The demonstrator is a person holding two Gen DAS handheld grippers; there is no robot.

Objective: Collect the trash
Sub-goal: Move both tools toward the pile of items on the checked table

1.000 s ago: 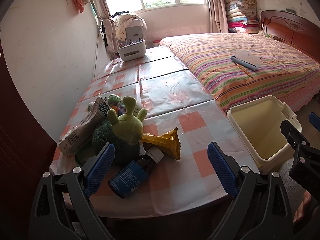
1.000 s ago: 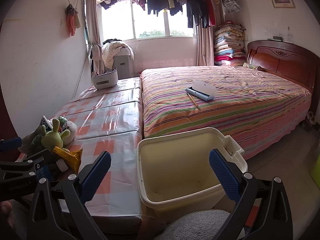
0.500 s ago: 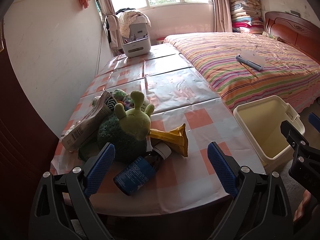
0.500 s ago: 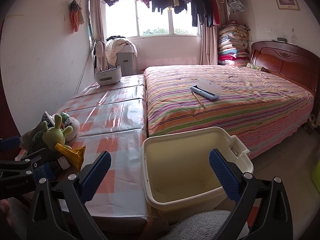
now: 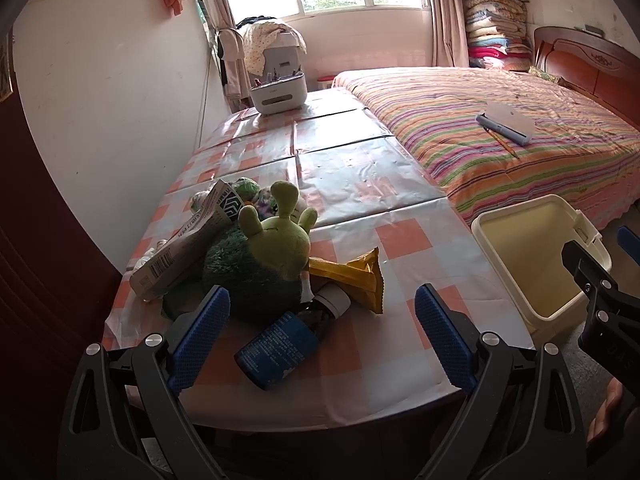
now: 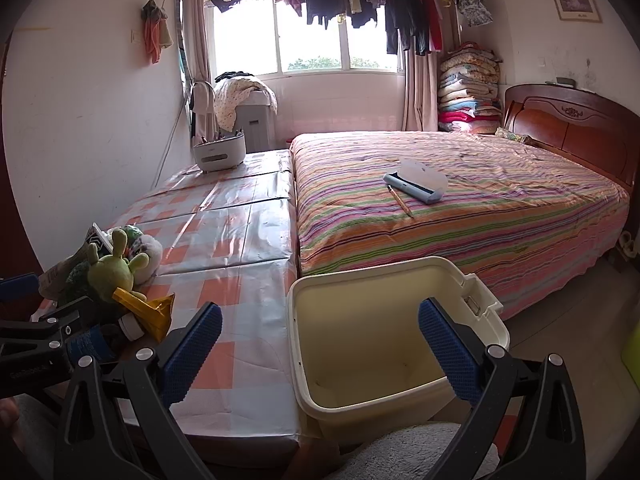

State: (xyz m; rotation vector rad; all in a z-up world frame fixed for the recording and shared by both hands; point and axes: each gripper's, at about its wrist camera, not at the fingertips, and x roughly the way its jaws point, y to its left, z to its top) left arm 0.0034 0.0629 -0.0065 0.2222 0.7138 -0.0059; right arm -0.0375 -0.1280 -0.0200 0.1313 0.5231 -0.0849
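Since the earlier frame, left gripper (image 5: 318,332) had closed in on the checked-cloth counter (image 5: 360,184); cream plastic bin (image 5: 532,256) right. Dark blue-labelled bottle (image 5: 288,340) lay between its spread jaws, cap away. Right gripper (image 6: 320,344), spread, over bin.

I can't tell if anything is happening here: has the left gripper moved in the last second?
Yes. The left gripper has come forward toward the table: the blue bottle now sits nearer between its open fingers and looks larger.

The left gripper (image 5: 320,330) hangs wide apart over a blue-labelled bottle (image 5: 286,340) beside a yellow wrapper (image 5: 352,276).
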